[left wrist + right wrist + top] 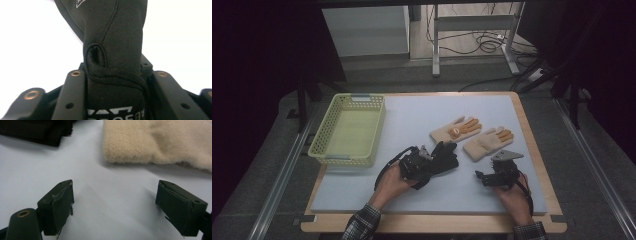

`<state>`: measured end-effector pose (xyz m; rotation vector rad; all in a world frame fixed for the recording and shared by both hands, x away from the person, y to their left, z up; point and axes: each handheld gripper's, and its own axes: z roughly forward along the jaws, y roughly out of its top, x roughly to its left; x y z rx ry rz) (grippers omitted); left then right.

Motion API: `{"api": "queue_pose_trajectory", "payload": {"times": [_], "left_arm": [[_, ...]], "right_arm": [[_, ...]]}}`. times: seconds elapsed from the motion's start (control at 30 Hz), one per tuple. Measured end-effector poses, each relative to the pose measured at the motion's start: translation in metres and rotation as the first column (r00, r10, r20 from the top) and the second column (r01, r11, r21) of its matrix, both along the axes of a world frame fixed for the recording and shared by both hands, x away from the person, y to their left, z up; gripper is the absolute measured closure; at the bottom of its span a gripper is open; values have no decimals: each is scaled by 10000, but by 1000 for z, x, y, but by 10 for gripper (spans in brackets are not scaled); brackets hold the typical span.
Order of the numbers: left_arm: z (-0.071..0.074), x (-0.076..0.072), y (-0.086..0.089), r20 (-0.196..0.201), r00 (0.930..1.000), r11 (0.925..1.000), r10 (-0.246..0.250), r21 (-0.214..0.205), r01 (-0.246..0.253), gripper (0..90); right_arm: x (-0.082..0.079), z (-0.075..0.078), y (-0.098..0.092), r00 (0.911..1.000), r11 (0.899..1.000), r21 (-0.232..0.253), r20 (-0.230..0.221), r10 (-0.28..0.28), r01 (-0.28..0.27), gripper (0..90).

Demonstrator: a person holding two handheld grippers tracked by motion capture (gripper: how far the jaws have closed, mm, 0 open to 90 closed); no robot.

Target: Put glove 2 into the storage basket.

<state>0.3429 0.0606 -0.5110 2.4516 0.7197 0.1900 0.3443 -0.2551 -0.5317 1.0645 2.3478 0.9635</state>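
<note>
Black stitched glove (112, 37), white lettering, pinched in left jaws; right jaws spread.

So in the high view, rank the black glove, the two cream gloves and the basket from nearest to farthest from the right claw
1. Cream glove nearer the table's right edge, just above the right claw.
2. Black glove, to its left, gripped by the left claw.
3. Other cream glove, farther back.
4. Basket, far left.

You are looking at one black glove (443, 156), two beige gloves (455, 130) (488, 142) lying just beyond it, and one green basket (328, 131) sitting left of it.
</note>
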Motion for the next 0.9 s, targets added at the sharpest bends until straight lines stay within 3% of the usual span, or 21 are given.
{"api": "queue_pose_trajectory", "payload": {"times": [0.13,0.3,0.5,0.9], "left_arm": [[11,-5,3,-139,9997,9979,-180,-624,171,650],[30,-7,4,85,9999,9969,-84,-785,90,644],[46,1,10,279,9978,9956,605,-728,-584,639],[72,24,43,708,9788,9807,1921,-516,-1888,634]], "right_arm": [[0,0,0,10000,10000,11,-9,-6,6,147],[0,0,0,10000,10000,-7,13,-3,3,146],[0,0,0,10000,10000,-8,18,0,0,146],[0,0,0,10000,10000,-14,28,7,-7,147]]}}
